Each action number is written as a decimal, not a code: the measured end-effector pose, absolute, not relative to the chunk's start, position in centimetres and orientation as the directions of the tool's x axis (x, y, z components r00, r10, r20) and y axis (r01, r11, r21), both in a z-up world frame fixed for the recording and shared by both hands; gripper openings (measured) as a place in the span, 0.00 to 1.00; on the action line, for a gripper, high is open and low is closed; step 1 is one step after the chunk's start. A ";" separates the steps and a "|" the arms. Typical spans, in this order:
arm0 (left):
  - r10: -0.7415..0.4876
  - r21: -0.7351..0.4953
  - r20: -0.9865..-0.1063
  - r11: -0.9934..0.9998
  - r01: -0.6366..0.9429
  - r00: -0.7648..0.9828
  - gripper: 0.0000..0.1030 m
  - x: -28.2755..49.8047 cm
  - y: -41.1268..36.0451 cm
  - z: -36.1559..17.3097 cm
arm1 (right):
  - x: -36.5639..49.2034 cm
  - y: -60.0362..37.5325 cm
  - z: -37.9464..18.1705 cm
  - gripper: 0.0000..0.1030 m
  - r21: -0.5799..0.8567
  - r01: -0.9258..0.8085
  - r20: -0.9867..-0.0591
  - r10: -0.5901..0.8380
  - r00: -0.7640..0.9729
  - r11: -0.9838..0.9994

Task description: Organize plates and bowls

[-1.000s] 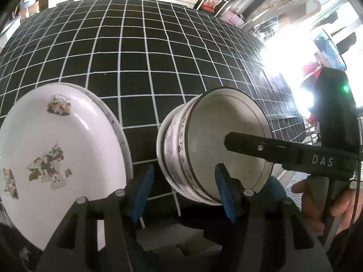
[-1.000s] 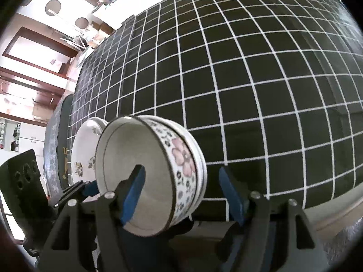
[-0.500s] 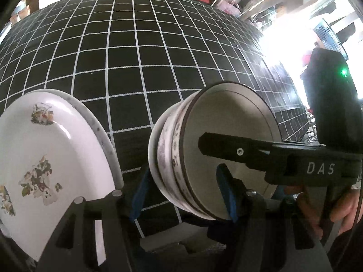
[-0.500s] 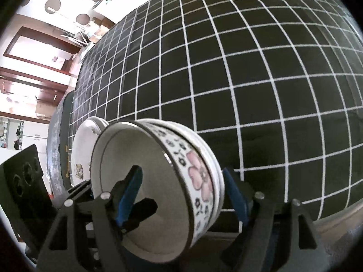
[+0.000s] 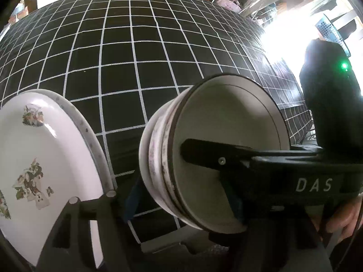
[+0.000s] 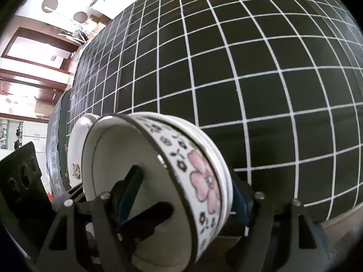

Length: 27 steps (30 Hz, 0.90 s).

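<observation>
A stack of nested floral bowls [image 5: 217, 136] [image 6: 204, 176] stands on the black grid cloth near the table's front edge. My left gripper [image 5: 185, 200] straddles its left wall, one pad outside and one inside the top bowl. Its jaws are opening and the pads do not press. My right gripper [image 6: 183, 196] straddles the opposite wall the same way, open, with its outer pad close against the bowls. Its inner finger [image 5: 204, 154] reaches into the bowl in the left wrist view. A white floral plate [image 5: 45, 158] [image 6: 76, 149] lies on a grey-rimmed plate [image 5: 93, 136] left of the bowls.
The black cloth with white grid lines [image 5: 140, 52] [image 6: 249, 68] covers the table beyond the dishes. The table's front edge [image 6: 335, 217] runs just below the grippers. A person's hand [image 5: 344, 217] holds the right gripper's handle. Shelves and clutter stand behind the table.
The bowl stack has grown larger in both views as both grippers sank around its walls. The left jaws stand wider. The right gripper's finger reaches further into the top bowl.
</observation>
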State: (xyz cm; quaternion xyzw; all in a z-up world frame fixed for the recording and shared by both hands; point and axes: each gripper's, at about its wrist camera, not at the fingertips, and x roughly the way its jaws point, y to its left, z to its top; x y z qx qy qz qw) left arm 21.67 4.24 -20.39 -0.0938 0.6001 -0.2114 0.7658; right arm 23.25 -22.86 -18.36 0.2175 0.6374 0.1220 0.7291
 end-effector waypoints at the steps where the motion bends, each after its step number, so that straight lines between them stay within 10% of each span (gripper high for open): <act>1: -0.435 -0.397 -0.880 0.894 0.210 0.192 0.64 21.7 4.2 -20.4 | 23.3 -22.9 -18.4 0.74 0.475 0.097 -0.875 0.458 0.159 0.874; 27: -0.395 -0.358 -0.898 0.912 0.200 0.195 0.69 24.5 0.0 -19.0 | 22.7 -22.3 -16.9 0.73 0.429 0.151 -0.897 0.400 0.189 0.890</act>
